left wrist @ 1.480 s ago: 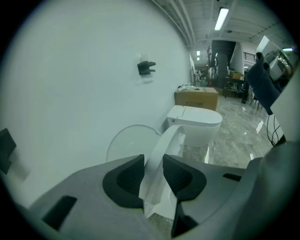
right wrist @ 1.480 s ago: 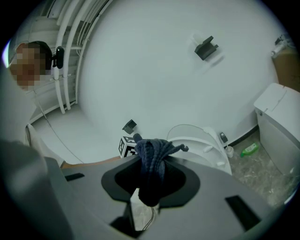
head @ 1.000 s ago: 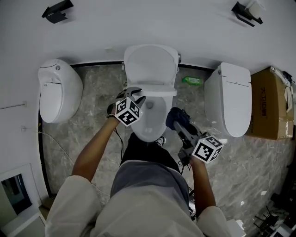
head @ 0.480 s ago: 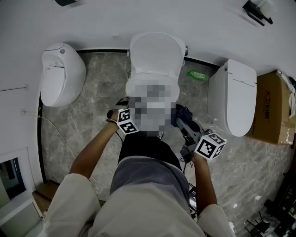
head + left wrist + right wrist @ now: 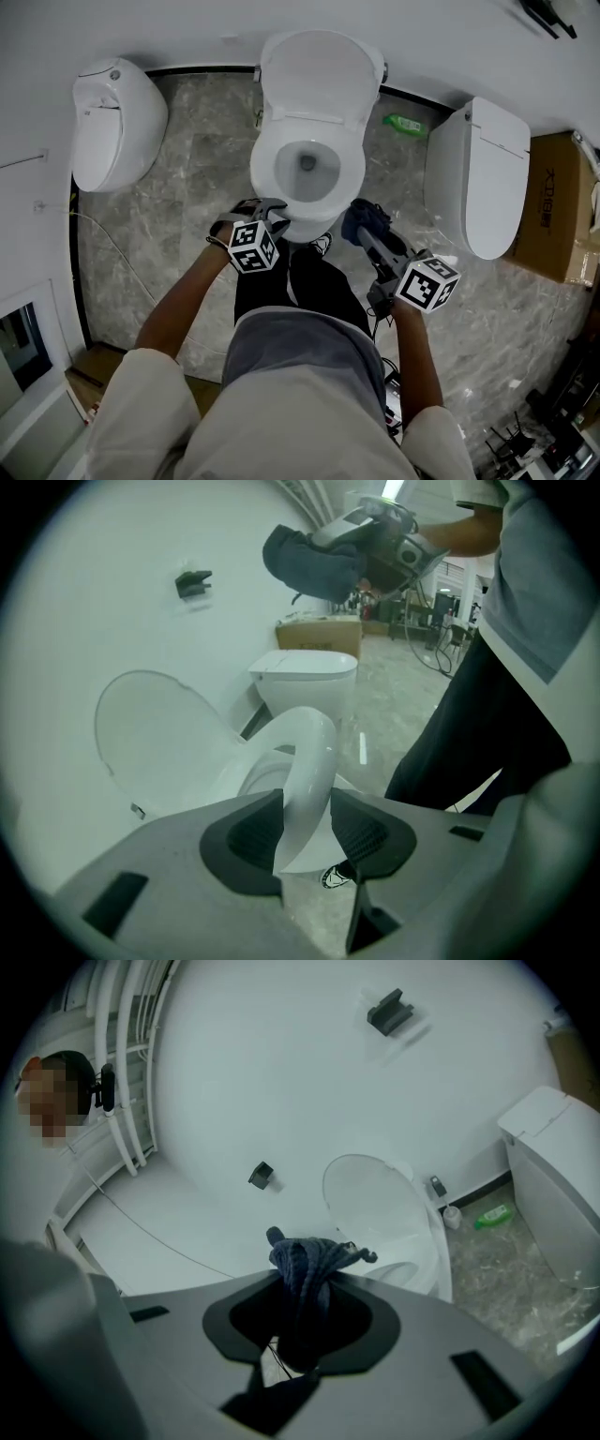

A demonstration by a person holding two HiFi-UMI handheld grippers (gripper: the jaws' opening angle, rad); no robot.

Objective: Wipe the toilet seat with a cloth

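Observation:
The white toilet seat (image 5: pixel 308 208) lies down on the bowl with the lid (image 5: pixel 319 73) raised against the wall. My left gripper (image 5: pixel 272 212) is at the seat's front left rim. Its jaws are opening, and the seat's edge (image 5: pixel 309 761) stands between the pads. My right gripper (image 5: pixel 364 231) hovers right of the bowl's front, shut on a bunched dark blue cloth (image 5: pixel 367 221). In the right gripper view the cloth (image 5: pixel 305 1265) pokes up from between the jaws, with the lid (image 5: pixel 370 1199) beyond it.
A second toilet (image 5: pixel 117 122) stands at the left and a third (image 5: pixel 483 178) at the right. A green bottle (image 5: pixel 405 123) lies on the marble floor by the wall. A cardboard box (image 5: pixel 562 206) sits at the far right. The person's legs are just in front of the bowl.
The left gripper has come from the seat's left side to its front rim, and the seat now lies flat on the bowl. The right gripper still holds the cloth beside the bowl.

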